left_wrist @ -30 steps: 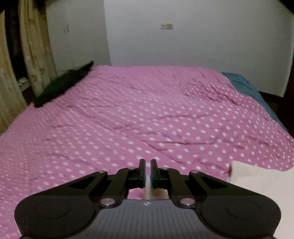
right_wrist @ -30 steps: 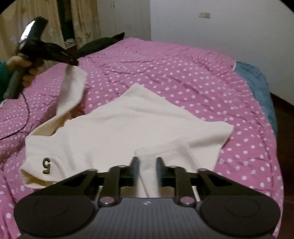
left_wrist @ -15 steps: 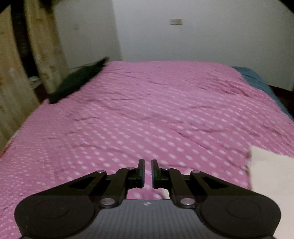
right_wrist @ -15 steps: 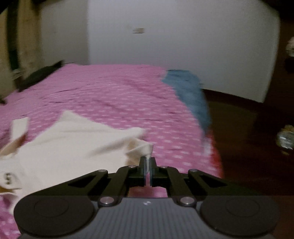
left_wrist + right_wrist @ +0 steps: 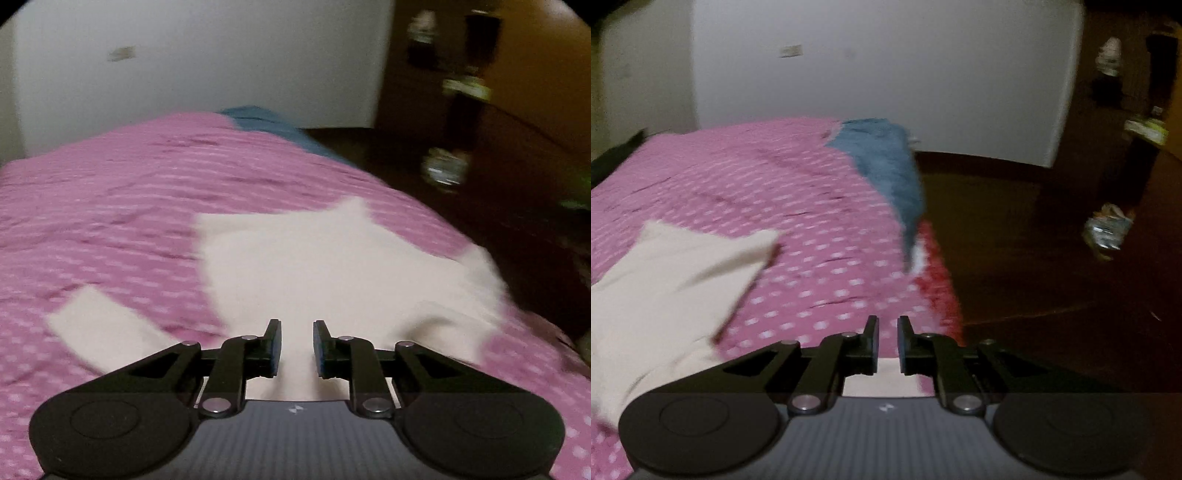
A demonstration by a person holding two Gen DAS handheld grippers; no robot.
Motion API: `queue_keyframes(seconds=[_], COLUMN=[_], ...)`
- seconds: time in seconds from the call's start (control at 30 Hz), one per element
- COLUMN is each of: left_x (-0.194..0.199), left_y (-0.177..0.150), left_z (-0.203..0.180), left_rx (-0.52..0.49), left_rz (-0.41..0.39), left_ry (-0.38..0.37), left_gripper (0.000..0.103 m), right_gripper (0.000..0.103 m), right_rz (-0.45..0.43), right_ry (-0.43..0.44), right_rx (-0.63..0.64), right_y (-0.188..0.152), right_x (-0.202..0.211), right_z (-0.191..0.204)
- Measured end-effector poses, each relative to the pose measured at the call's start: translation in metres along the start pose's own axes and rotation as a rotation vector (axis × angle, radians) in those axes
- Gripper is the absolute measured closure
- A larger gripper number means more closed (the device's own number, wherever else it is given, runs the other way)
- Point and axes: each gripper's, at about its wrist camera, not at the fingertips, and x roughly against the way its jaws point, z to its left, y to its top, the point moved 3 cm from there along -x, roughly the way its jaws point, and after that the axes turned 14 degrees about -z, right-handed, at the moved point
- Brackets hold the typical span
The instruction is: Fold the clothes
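A cream cotton garment lies spread on the pink polka-dot bed cover as the left gripper and right gripper fingers are opening, grasping nothing

Left gripper, right gripper: fingers opening.

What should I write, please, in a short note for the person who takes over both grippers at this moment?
Left gripper: jaws opening, nothing pinched, above the cream garment.
Right gripper: jaws opening, a little cream cloth visible low between them, no clear grip.
Garment lies spread on the pink dotted bedcover, near the bed's edge.
Done: garment laid out. Left: all the folding.
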Motion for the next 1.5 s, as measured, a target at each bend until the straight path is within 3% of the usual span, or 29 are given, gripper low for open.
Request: queue_keyframes(seconds=[0.23,0.43,0.73,0.87,1.0,1.5], left_x=[0.004,-0.001,-0.002,-0.003,-0.001,0.015], left_y=[-0.007,-0.015,-0.029,-0.030,-0.031,-0.036], left_z=[-0.053,-0.066,-0.078,-0.082,-0.085,-0.094], left_rx=[-0.112,-0.116,-0.182,-0.221,-0.250,-0.272], left_rz=[-0.024,0.020,0.092,0.096,0.107,0.074], left_ry=[-0.157,-0.195,-0.189,-0.183,-0.179,-0.125], left_gripper=[0.074,0.073,0.076,0.092,0.099,0.096], right_gripper=[0.081,0.081,0.080,0.080,0.080,0.074], right_rz=[-0.005,-0.040,-0.037,-0.047,-0.062,-0.062], right_ry=[0.248,0.364,0.434,0.473,0.477,0.572], right_rx=[0.001,0.002,0.049,0.028,0.054,0.075], right_y=[-0.003,-0.007,-0.012,-0.010,-0.014,-0.021], right_x=[0.002,0.001,0.014,0.025,0.034,0.054], right_z=[0.055,0.100,0.125,0.127,0.132,0.145])
